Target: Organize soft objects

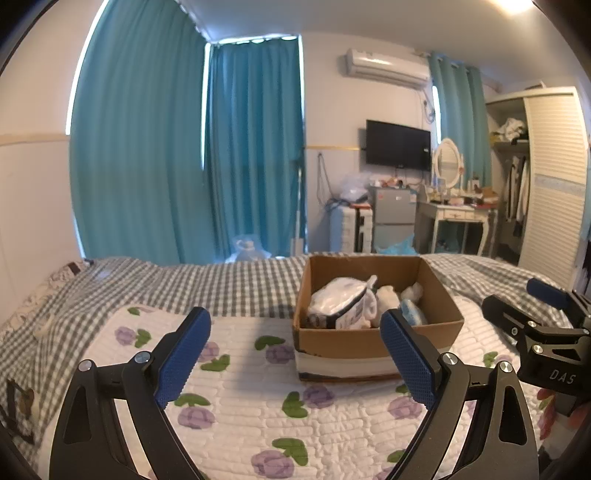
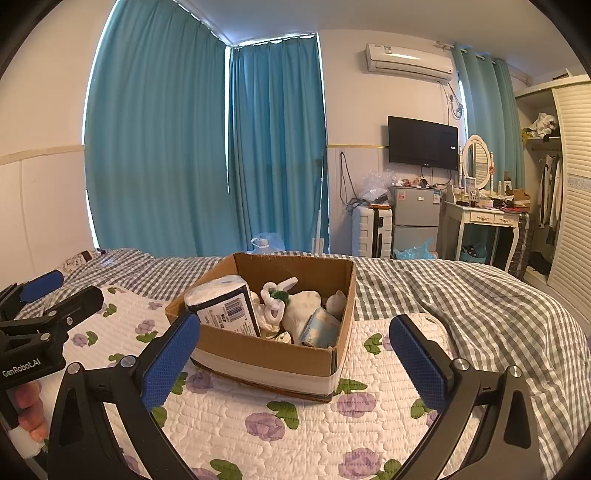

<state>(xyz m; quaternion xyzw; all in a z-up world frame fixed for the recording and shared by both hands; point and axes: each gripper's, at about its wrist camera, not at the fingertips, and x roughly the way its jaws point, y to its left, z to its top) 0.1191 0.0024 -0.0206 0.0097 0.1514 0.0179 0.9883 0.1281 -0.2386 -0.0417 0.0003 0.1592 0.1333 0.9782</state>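
We held both the left gripper [image 1: 295, 354] and right gripper [image 2: 295, 363] released and empty, the brown cardboard box [image 2: 266, 354] of soft white bundles [image 2: 303, 314] just ahead.

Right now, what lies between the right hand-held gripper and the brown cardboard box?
Only bare floral quilt; the right wrist view shows nothing between the right hand-held gripper and the brown cardboard box.

Evenly bright, soft daylight glowing through teal curtains [image 2: 159, 147], thin white slivers at their edges. Blown-out ceiling glare [image 1: 517, 5] at 1 o'clock in left view. Faint shadow under box [image 2: 280, 354] on quilt [image 2: 295, 424]. Heavy fisheye bending toward black corners. Sharp centre, slightly soft background, mild blue cast.
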